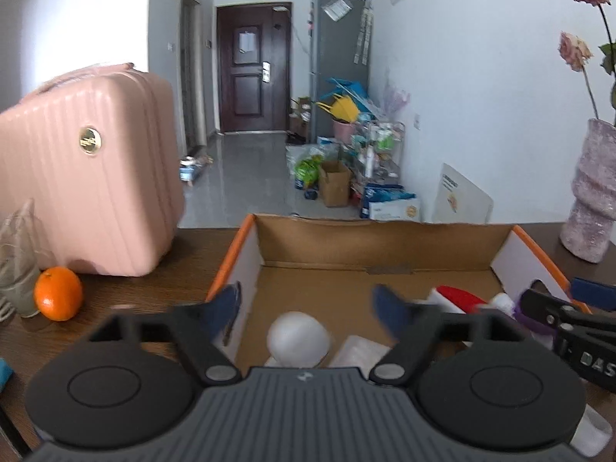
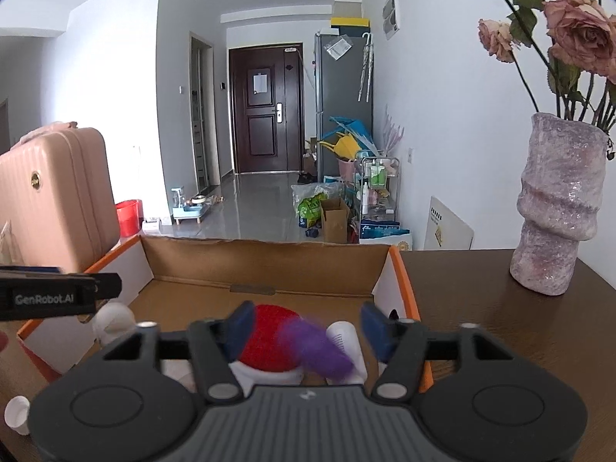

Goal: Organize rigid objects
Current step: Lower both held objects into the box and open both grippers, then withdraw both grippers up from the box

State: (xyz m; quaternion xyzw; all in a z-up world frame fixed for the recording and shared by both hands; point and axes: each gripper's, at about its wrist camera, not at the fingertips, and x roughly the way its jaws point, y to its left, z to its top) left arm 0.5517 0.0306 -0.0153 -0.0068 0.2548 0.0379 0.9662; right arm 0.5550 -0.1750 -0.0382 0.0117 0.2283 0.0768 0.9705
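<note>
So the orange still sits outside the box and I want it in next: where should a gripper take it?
Grip the orange across its widest middle, coming from above. It is round, and the pink suitcase stands close behind.

The purple thing (image 2: pixel 315 350) in the right wrist view is so smeared I honestly can't tell what it is, and the red-topped item (image 2: pixel 265 337) beside it is half hidden behind the right hand-held gripper (image 2: pixel 308 325). In the left view, the white ball (image 1: pixel 298 337) is fuzzy and its bottom is covered by the left hand-held gripper (image 1: pixel 306 306). The pink suitcase (image 1: pixel 84 177) and vase (image 1: pixel 595 192) get chopped by the edges.
</note>
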